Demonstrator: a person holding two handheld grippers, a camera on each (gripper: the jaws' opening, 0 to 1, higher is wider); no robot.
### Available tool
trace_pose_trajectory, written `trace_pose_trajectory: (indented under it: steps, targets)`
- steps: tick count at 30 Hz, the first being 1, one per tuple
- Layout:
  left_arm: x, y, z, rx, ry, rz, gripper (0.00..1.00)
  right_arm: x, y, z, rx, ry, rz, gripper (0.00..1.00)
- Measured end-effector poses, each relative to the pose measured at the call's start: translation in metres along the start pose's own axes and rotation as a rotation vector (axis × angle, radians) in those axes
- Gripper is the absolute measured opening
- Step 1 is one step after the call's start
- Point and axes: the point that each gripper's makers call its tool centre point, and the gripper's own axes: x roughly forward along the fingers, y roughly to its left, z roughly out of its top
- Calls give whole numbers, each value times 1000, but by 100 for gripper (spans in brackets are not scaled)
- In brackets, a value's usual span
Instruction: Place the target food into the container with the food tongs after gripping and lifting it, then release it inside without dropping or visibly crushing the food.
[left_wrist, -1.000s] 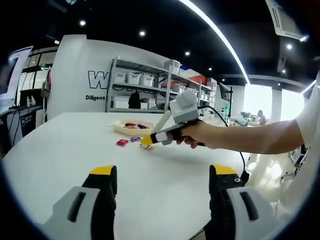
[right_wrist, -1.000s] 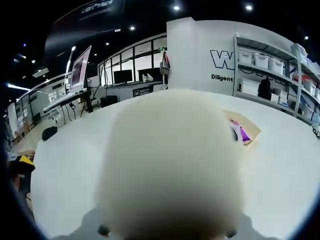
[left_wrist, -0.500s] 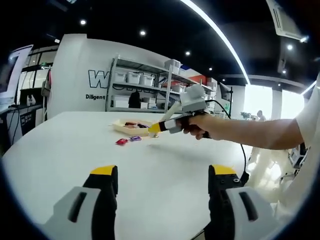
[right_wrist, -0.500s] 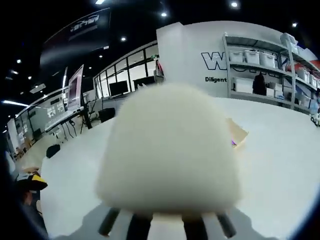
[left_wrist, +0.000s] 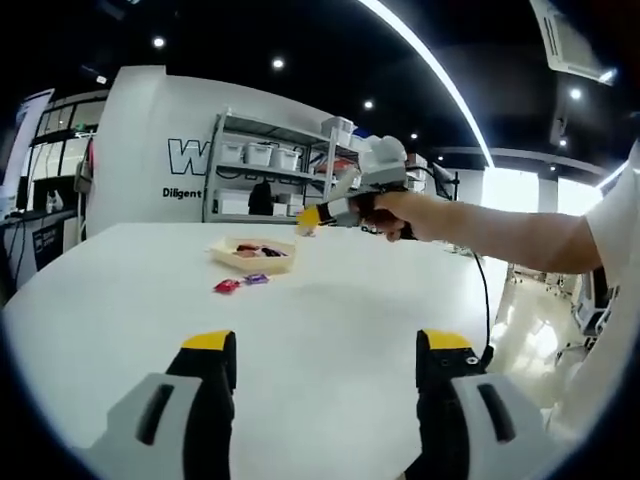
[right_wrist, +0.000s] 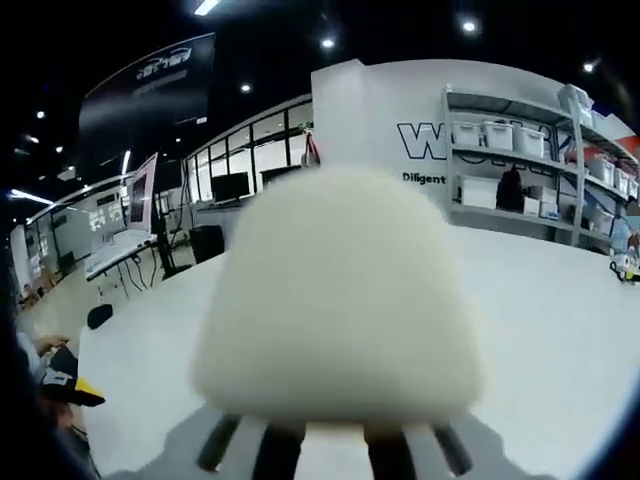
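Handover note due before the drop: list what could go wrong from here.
1. The white food piece is held high above the white table by the right gripper; a slip would likely mean a long drop.
2. It blocks the right gripper view, so aiming at the tray may be off.
3. Wrapped candies lie beside the tray and could be bumped.

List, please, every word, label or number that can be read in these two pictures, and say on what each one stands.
"W", the start of a large word cut off by the shelf rack: on the white wall.
"Diligent", small print under it: on the same wall.
White lettering on the dark hanging banner: too blurred to read.
Wrappers of the candies on the table: too small to read.
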Motion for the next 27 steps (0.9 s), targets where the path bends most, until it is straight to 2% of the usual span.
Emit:
trace_pose_trajectory:
  steps: [6,9,12,21,27]
  targets:
    - [1,3,0,27,18,20,71,11,-8,7,53,0,14,14]
    - [3,3,2,31,21,22,71,20,-14,4,17,20,5,14]
    - [6,6,0,47,40,32,72,31,-15,1,79,26,33,14]
    - [13,10,-5,72,74,42,74,57,-18,-21,102,83,26,14]
    - [13,15,-3,81,82,57,74,80,-18,-30,80,112,29,14]
